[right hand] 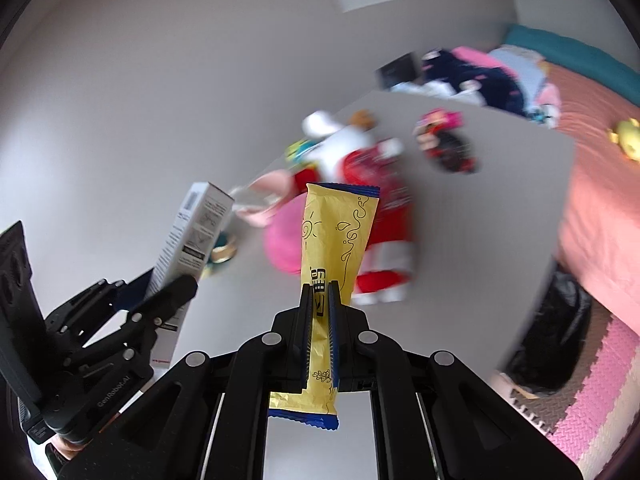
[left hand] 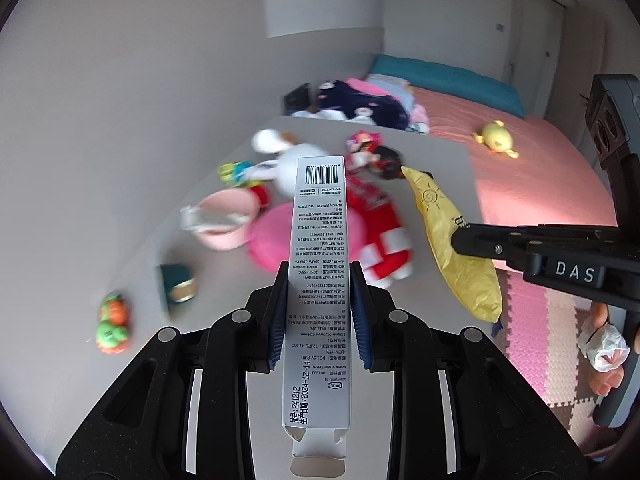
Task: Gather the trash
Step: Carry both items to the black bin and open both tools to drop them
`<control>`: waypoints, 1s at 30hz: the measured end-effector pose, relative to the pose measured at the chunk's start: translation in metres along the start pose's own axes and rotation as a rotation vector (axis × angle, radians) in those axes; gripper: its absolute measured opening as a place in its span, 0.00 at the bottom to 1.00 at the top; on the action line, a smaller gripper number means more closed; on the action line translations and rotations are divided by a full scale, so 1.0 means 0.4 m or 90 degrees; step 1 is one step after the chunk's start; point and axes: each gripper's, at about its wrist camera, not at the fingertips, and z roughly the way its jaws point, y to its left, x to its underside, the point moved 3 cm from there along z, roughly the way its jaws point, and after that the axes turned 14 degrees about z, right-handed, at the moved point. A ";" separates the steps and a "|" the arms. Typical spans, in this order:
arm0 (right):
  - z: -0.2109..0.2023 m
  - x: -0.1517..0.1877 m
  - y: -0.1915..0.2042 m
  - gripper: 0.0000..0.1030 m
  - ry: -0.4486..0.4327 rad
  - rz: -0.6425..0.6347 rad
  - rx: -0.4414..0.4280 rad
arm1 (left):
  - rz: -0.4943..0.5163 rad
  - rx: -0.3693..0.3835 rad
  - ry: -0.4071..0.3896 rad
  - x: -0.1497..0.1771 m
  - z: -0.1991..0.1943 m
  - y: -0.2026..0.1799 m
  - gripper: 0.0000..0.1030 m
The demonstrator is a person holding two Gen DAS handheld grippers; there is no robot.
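While the left gripper (left hand: 320,280) clamps a long grey carton (left hand: 318,280) between its blue pads, the box runs lengthwise straight out past the fingertips, barcode end forward and open flap end back toward the camera. Clamped likewise in the right gripper (right hand: 320,300), a yellow wrapper (right hand: 332,240) points forward along its fingers, above the white table (right hand: 500,220).

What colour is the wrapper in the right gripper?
Yellow with blue ends, wrapper in right gripper; best in right wrist view.
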 end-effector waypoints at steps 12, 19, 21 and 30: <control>-0.120 -0.124 -0.421 0.08 -0.070 0.128 0.101 | 0.108 0.156 -0.006 -0.253 0.201 -0.358 0.28; -0.137 -0.160 -0.640 0.08 -0.075 0.209 0.145 | 0.175 0.230 0.029 -0.350 0.344 -0.565 0.28; -0.136 -0.170 -0.700 0.08 -0.073 0.231 0.155 | 0.191 0.247 0.042 -0.366 0.382 -0.614 0.28; -0.100 -0.236 -0.926 0.50 -0.062 0.301 0.182 | 0.240 0.274 0.098 -0.406 0.580 -0.773 0.94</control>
